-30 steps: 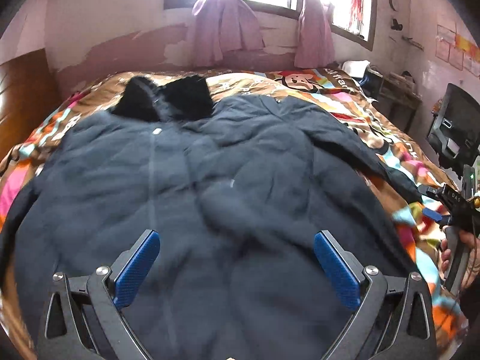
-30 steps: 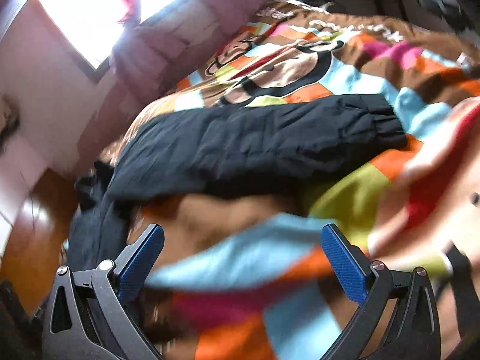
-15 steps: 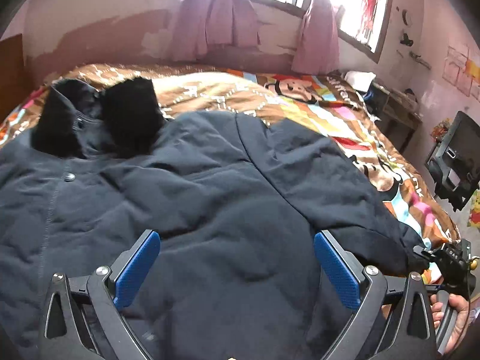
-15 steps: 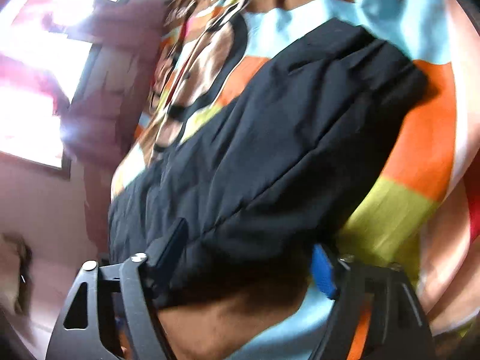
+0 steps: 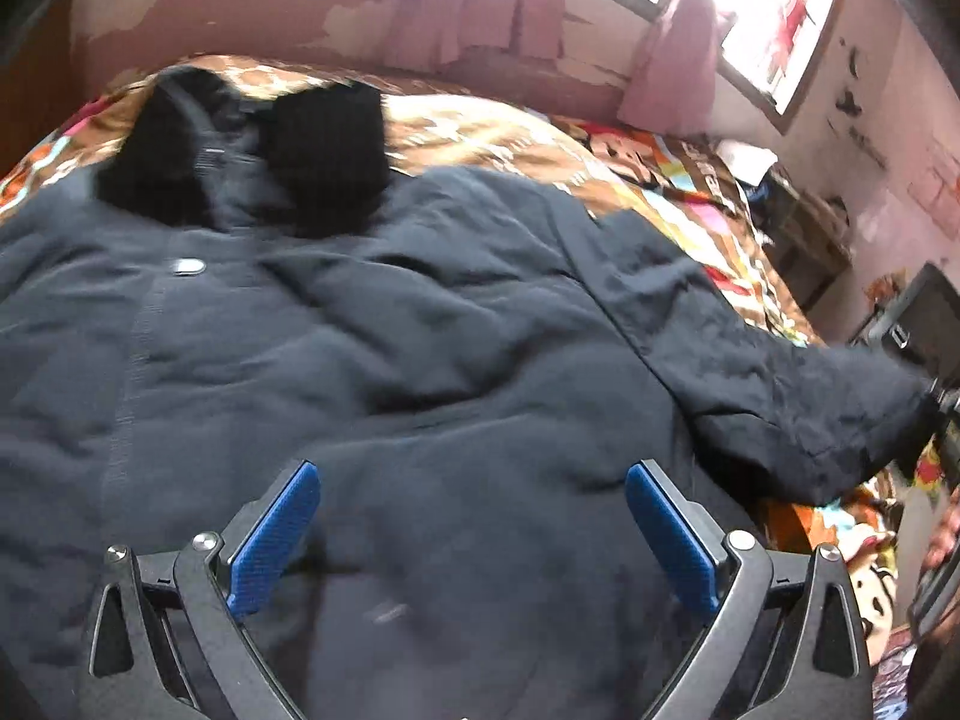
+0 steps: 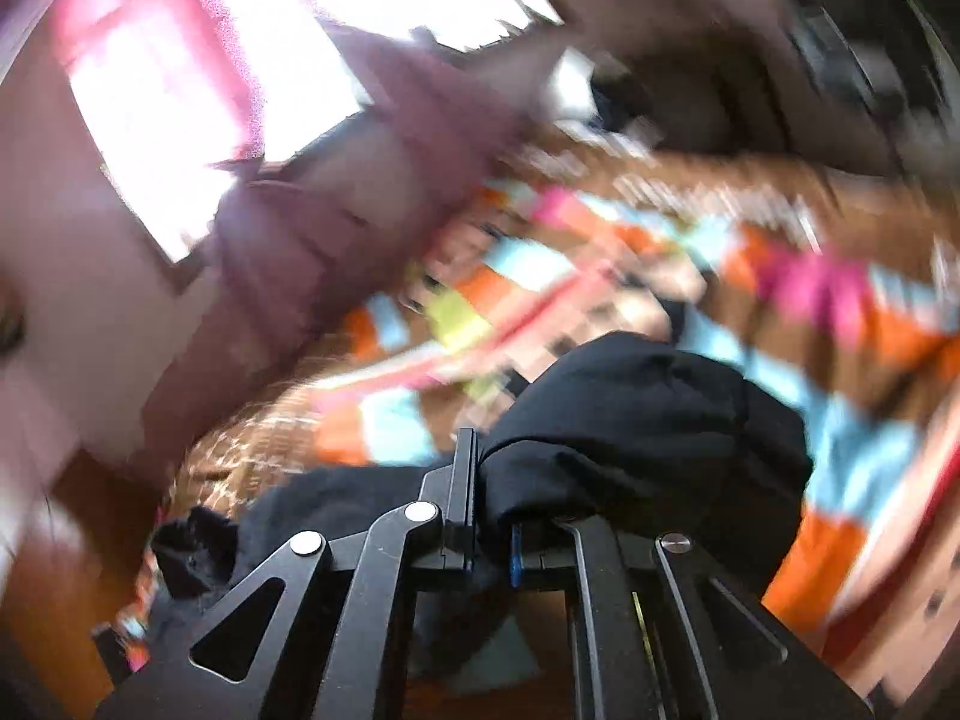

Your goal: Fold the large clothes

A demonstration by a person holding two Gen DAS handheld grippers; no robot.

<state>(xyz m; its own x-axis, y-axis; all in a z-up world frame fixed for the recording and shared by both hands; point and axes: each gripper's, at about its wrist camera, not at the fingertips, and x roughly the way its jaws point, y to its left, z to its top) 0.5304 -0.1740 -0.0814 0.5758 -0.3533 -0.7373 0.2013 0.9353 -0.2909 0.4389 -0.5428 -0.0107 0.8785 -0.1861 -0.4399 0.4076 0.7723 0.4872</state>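
Observation:
A large dark padded jacket [image 5: 372, 360] with a black fur collar [image 5: 324, 156] lies spread on the bed. My left gripper [image 5: 474, 534] is open just above the jacket's lower front, holding nothing. The jacket's right sleeve [image 5: 798, 408] stretches to the right, lifted off the bed. My right gripper [image 6: 492, 516] is shut on that sleeve's cuff end [image 6: 648, 438], which bulges above the closed jaws. The right gripper also shows at the edge of the left wrist view [image 5: 945, 408].
The bed carries a colourful cartoon-print blanket [image 5: 678, 192]. Pink curtains [image 5: 492, 18] hang at bright windows behind it. A cluttered side table [image 5: 798, 228] and a dark monitor [image 5: 924, 324] stand at the right. A wooden headboard [image 6: 36, 570] lies at the left.
My right gripper has closed on the sleeve cuff and lifted it off the blanket. The left gripper has moved in lower and closer over the jacket, still open.

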